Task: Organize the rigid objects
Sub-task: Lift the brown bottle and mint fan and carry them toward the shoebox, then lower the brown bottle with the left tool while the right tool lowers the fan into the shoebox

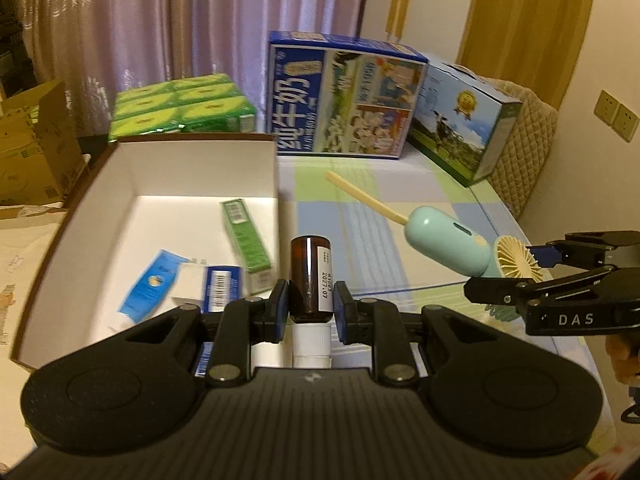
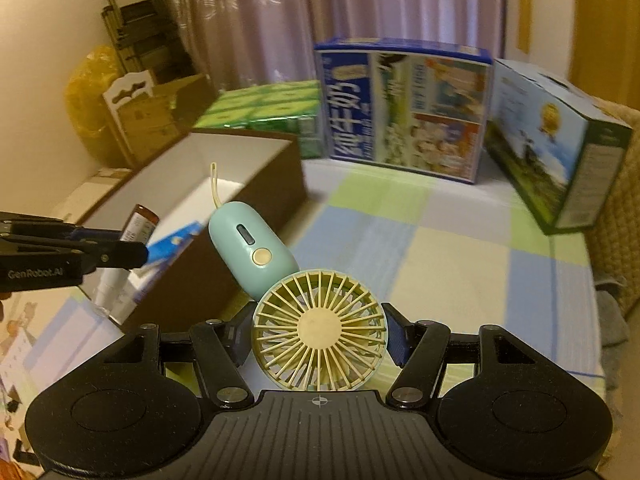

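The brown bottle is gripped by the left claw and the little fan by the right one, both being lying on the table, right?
Not quite: the brown bottle and fan are held up above the table, as the right wrist view shows.

Brown bottle [image 1: 310,280]: white cap end partly hidden behind the left gripper [image 1: 310,312] body, label print mostly too small to read. Blue tube [image 1: 150,286] and barcoded box [image 1: 220,286] in the open box [image 1: 192,160]: near ends covered by the gripper, text smeared. Green carton [image 1: 246,240] blurred. Fan [image 2: 318,330]: lower rim hidden behind the right gripper [image 2: 318,338] body. Cardboard boxes [image 1: 32,148] far left cut by the frame edge. Right-side hand [image 1: 620,354] mostly out of frame.
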A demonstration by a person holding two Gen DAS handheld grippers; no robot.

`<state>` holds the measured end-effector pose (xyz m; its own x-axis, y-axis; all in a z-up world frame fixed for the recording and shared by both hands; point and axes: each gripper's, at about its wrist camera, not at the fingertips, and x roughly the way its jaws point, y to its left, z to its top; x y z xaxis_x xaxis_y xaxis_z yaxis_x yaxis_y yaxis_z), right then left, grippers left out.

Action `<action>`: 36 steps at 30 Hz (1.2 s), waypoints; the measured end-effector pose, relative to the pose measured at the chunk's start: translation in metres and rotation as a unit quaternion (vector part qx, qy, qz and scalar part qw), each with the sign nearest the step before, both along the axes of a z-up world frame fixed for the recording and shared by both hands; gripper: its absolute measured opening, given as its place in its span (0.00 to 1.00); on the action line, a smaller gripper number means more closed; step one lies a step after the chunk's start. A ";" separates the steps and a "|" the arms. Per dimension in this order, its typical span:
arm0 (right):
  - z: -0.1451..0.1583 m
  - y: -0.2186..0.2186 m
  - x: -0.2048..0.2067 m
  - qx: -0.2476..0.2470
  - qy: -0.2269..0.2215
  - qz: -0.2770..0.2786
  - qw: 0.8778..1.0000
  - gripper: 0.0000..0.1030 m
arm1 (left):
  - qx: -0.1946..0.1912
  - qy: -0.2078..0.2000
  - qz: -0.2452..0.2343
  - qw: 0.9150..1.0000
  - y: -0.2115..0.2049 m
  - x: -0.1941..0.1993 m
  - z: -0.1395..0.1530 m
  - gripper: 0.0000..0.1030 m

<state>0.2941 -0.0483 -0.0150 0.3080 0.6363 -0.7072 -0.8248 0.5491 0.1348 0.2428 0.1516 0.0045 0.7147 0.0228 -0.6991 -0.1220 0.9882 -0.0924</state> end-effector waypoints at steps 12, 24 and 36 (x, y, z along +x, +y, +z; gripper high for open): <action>0.006 0.118 -0.026 0.016 0.026 0.018 0.999 0.58 | 0.014 0.003 0.025 1.000 0.088 0.000 0.005 0.18; -0.016 0.227 -0.018 -0.018 0.043 -0.023 0.999 0.58 | 0.026 0.030 0.018 0.999 0.162 0.041 -0.009 0.18; -0.057 0.290 0.017 -0.064 0.067 -0.065 0.994 0.58 | 0.021 0.076 0.001 0.997 0.212 0.106 -0.045 0.19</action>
